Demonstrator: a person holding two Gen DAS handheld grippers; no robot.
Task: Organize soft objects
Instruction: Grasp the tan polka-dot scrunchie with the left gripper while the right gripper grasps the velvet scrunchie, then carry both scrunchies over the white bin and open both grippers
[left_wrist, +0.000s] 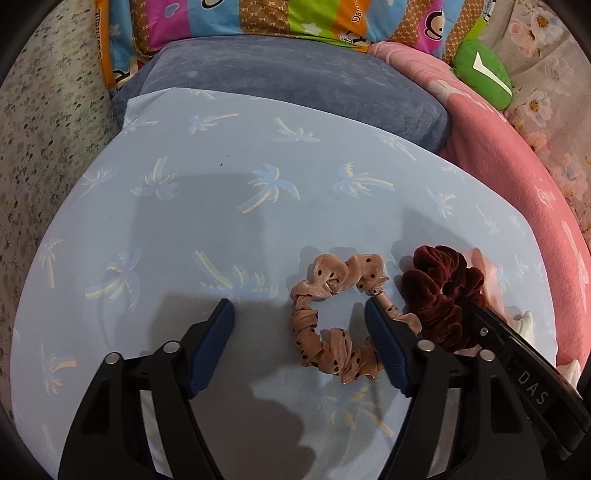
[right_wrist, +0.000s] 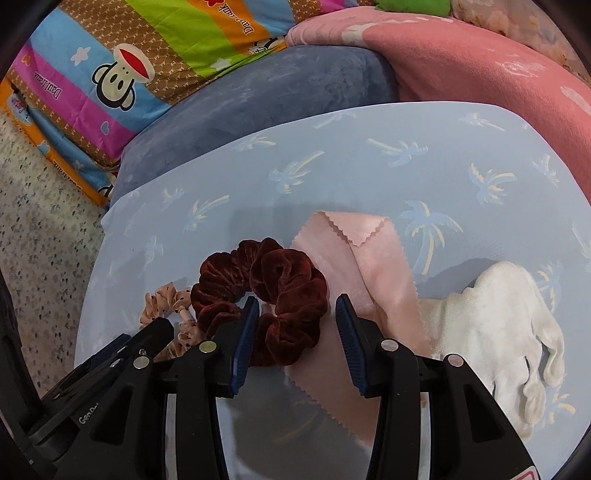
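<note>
The dark red velvet scrunchie (right_wrist: 264, 299) lies on the pale blue palm-print sheet (right_wrist: 369, 155), partly over a pink cloth (right_wrist: 369, 277), with the tan dotted scrunchie (left_wrist: 334, 325) just beside it. Both look feather-light, squashy and springy, so I would pinch one gathered side of the ring, not the hollow middle (the velvet should grip well). My right gripper (right_wrist: 297, 341) stands partly open, one finger (right_wrist: 243, 343) in the red ring, nothing clamped. My left gripper (left_wrist: 299, 347) is wide open, straddling the near side of the tan ring, holding nothing. A white knit glove (right_wrist: 498, 332) lies further right. The sheet covers something padded, beyond it a grey-blue cushion (left_wrist: 295, 85), pink blanket (left_wrist: 517, 177) and striped cartoon bedding (right_wrist: 129, 62).
</note>
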